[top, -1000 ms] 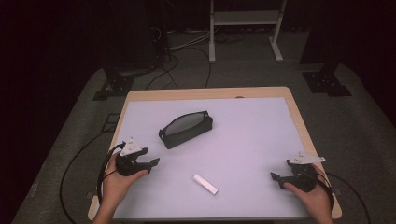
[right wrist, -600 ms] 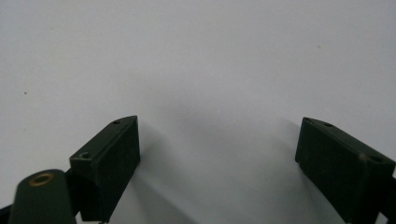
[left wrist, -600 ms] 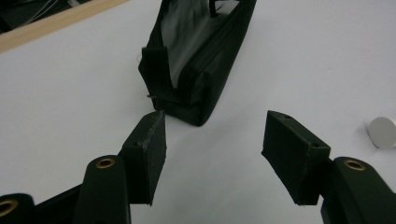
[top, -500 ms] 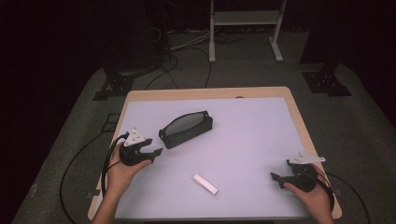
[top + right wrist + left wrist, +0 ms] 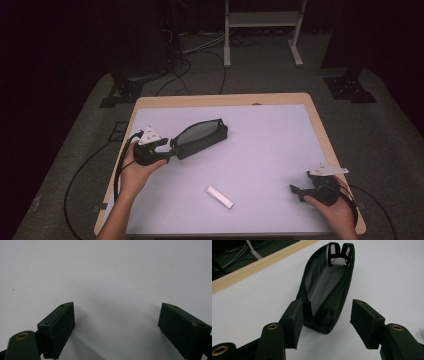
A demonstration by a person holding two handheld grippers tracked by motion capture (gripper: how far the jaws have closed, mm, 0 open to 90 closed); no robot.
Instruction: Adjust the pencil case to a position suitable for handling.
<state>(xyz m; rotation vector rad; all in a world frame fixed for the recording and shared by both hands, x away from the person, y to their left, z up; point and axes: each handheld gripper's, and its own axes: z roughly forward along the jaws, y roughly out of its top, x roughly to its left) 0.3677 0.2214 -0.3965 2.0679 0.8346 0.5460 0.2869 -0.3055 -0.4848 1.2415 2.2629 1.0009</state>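
- The left gripper (image 5: 169, 150) reaches the near end of the black mesh pouch (image 5: 200, 138), which lies at about 10 o'clock of the table (image 5: 280, 150).
- Its jaws have just been closing; they stand apart around the pouch's end, one pad touching the fabric, the other clear.
- To grip well, I judge it should centre the end wall between the pads before pinching, so the soft mesh does not fold away.
- The pouch (image 5: 329, 290) gapes open and looks empty.
- A white stick (image 5: 220, 197) lies at 6 o'clock.
- The right gripper (image 5: 296, 190) rests at 4 o'clock, jaws wide apart over bare table (image 5: 105, 272).
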